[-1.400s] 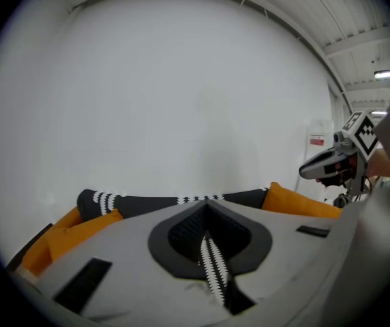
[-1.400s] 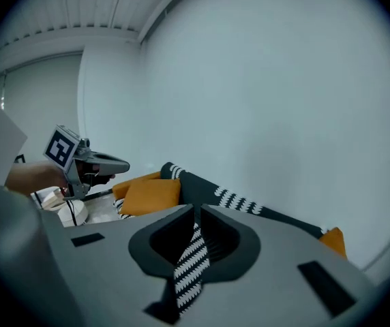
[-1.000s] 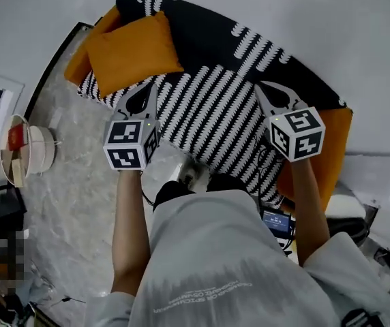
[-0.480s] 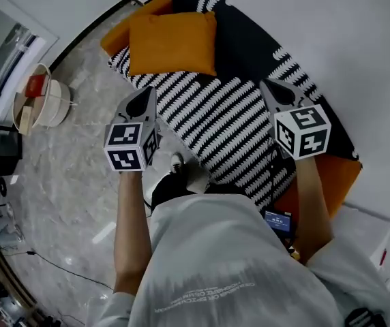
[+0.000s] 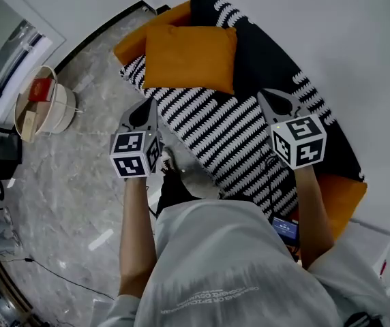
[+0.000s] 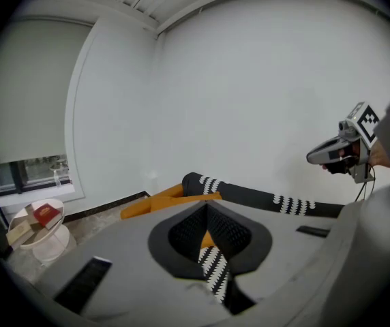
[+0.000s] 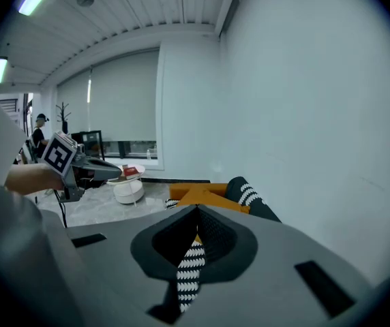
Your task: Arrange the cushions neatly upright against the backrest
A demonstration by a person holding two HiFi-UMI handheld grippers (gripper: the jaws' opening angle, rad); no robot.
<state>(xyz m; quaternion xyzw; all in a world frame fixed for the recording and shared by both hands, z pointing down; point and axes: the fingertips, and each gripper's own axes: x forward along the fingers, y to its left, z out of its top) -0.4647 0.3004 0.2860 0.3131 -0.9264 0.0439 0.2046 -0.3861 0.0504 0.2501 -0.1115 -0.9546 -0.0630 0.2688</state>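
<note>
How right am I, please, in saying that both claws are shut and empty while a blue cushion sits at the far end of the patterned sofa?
Not quite: the cushion is orange, not blue, as the head view shows. The rest holds: it sits at the far end of the patterned sofa, and the left claw and right claw are both shut and empty.

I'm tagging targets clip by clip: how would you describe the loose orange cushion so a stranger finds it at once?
Find the black-and-white striped sofa along the white wall. At its end nearest the round white table, the orange cushion sits on the striped seat. It is a plump, loose rectangle, unlike the orange armrest just behind it.
</note>
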